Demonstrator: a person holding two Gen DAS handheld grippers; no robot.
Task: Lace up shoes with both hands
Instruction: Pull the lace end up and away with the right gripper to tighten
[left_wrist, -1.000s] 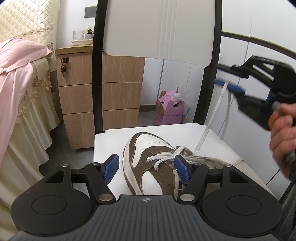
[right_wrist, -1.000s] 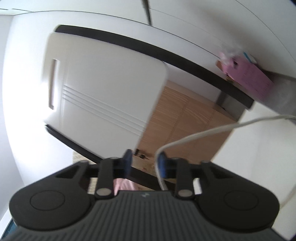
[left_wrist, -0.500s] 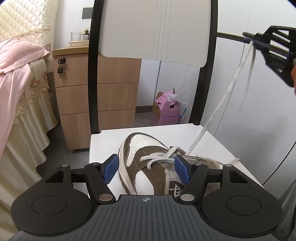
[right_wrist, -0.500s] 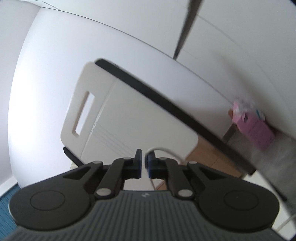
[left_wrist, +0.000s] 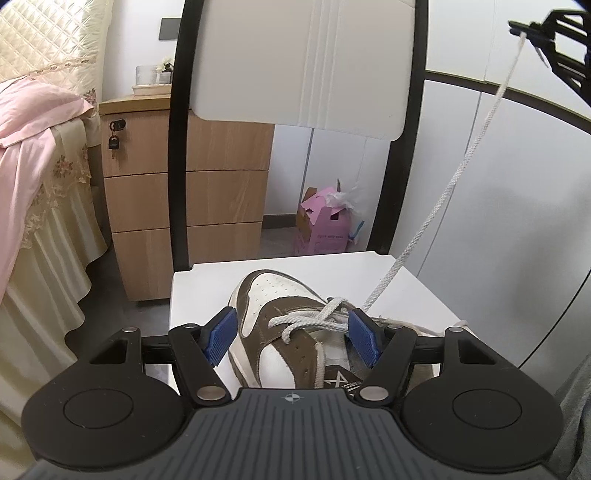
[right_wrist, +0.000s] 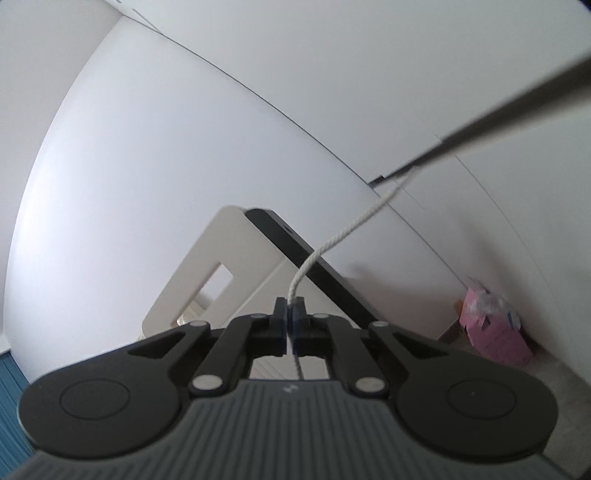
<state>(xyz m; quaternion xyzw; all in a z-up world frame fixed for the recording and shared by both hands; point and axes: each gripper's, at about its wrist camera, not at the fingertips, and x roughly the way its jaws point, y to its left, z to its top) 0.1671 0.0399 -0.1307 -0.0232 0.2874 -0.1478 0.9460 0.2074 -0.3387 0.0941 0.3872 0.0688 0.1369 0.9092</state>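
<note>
A brown and white sneaker (left_wrist: 284, 328) lies on a white chair seat (left_wrist: 207, 288), toe pointing away from me. My left gripper (left_wrist: 291, 332) stands open just above it, its blue pads on either side of the crossed laces, holding nothing. A white shoelace (left_wrist: 458, 177) runs taut from the shoe up to the top right, where my right gripper (left_wrist: 524, 33) is shut on its end. In the right wrist view the right gripper (right_wrist: 290, 314) pinches the shoelace (right_wrist: 340, 240), which curves away upward.
The chair's white backrest (left_wrist: 303, 62) with black frame rises behind the shoe. A wooden drawer cabinet (left_wrist: 184, 199) and a bed with pink cloth (left_wrist: 37, 122) stand to the left. A pink box (left_wrist: 325, 229) sits on the floor by the white wall panels.
The right gripper closed on the lace and rose up and to the right, pulling the lace taut. The left gripper stayed open over the shoe.
</note>
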